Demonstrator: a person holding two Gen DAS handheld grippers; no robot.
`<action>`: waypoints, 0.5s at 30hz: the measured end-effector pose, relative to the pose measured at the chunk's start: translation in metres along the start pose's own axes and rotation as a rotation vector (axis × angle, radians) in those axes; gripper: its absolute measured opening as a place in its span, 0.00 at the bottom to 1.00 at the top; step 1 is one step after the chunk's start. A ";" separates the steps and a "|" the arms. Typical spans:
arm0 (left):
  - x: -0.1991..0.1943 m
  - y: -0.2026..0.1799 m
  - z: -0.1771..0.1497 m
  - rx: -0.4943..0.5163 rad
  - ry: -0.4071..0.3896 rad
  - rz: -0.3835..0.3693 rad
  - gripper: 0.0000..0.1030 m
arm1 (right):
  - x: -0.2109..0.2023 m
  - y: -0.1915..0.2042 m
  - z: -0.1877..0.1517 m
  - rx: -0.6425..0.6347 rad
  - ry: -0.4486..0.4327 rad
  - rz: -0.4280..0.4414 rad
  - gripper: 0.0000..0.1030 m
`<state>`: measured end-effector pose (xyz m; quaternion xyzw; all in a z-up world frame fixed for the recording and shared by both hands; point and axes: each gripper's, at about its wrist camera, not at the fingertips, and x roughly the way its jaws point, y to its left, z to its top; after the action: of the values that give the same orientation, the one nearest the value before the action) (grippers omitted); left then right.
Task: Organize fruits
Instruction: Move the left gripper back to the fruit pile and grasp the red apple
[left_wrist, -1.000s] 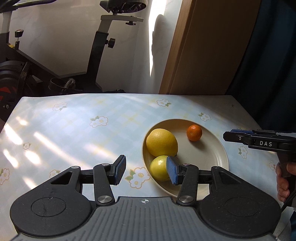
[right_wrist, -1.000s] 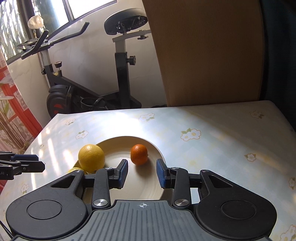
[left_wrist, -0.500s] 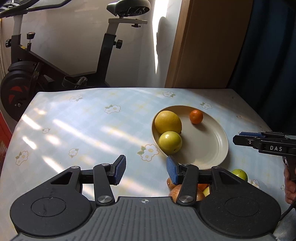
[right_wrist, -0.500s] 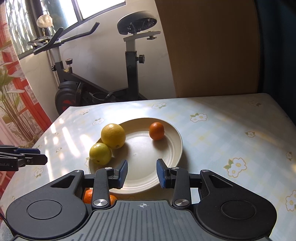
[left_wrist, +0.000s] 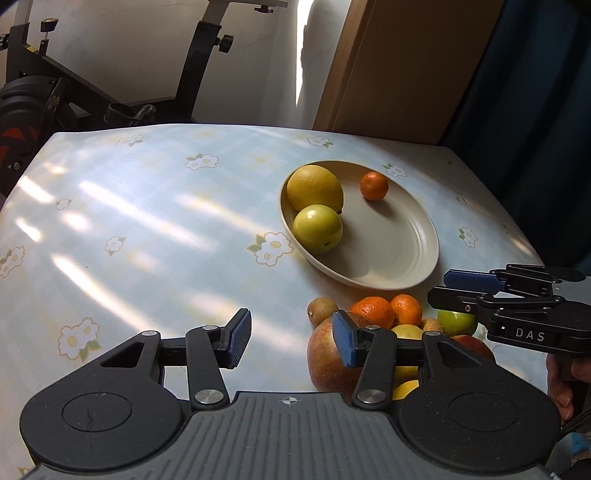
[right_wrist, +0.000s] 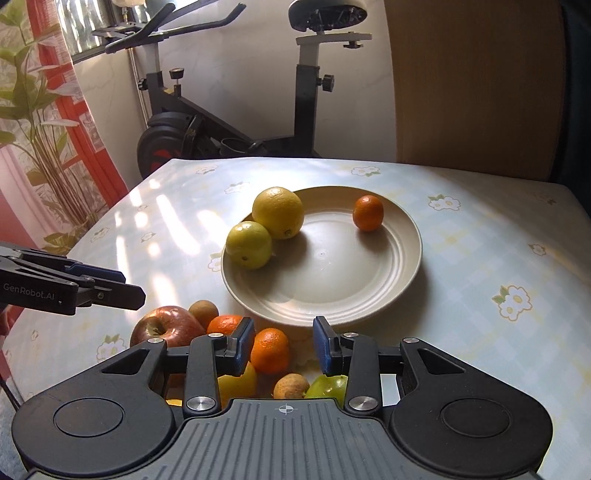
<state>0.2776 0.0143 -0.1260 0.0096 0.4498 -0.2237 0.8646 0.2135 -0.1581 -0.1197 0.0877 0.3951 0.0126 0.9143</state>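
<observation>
A cream plate (left_wrist: 402, 254) (right_wrist: 369, 295) holds a large yellow citrus (left_wrist: 314, 187) (right_wrist: 277, 212), a green-yellow fruit (left_wrist: 317, 228) (right_wrist: 248, 244) and a small mandarin (left_wrist: 373, 186) (right_wrist: 368, 213). In front of the plate lies a pile of fruit: a red apple (left_wrist: 325, 358) (right_wrist: 164, 326), mandarins (left_wrist: 373, 312) (right_wrist: 269, 349), a small brown fruit (left_wrist: 322, 309) (right_wrist: 203, 309) and a green fruit (left_wrist: 456, 322) (right_wrist: 327, 386). My left gripper (left_wrist: 291, 341) is open and empty beside the apple. My right gripper (right_wrist: 283, 345) is open and empty, with a mandarin between its fingers' line of sight.
The table has a light blue floral cloth (left_wrist: 147, 206). An exercise bike (right_wrist: 221, 110) stands behind the table. A wooden panel (left_wrist: 399, 66) and a dark curtain (left_wrist: 535, 92) are at the back right. A plant (right_wrist: 33, 110) and a red frame stand left.
Both grippers have pulled back from the plate toward the near edge. The fruit pile in front of the plate has come into view. The green-yellow fruit stays on the plate.
</observation>
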 end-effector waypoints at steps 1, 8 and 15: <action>-0.001 0.000 -0.001 0.002 -0.001 -0.004 0.49 | -0.001 0.003 0.000 -0.007 0.001 0.010 0.32; -0.011 0.013 0.000 -0.013 -0.007 -0.008 0.49 | -0.002 0.023 -0.002 -0.075 0.013 0.090 0.43; -0.019 0.030 0.002 -0.043 -0.022 -0.007 0.49 | 0.004 0.041 -0.004 -0.149 0.049 0.139 0.45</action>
<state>0.2811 0.0481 -0.1156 -0.0129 0.4447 -0.2171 0.8689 0.2151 -0.1163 -0.1185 0.0466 0.4081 0.1076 0.9054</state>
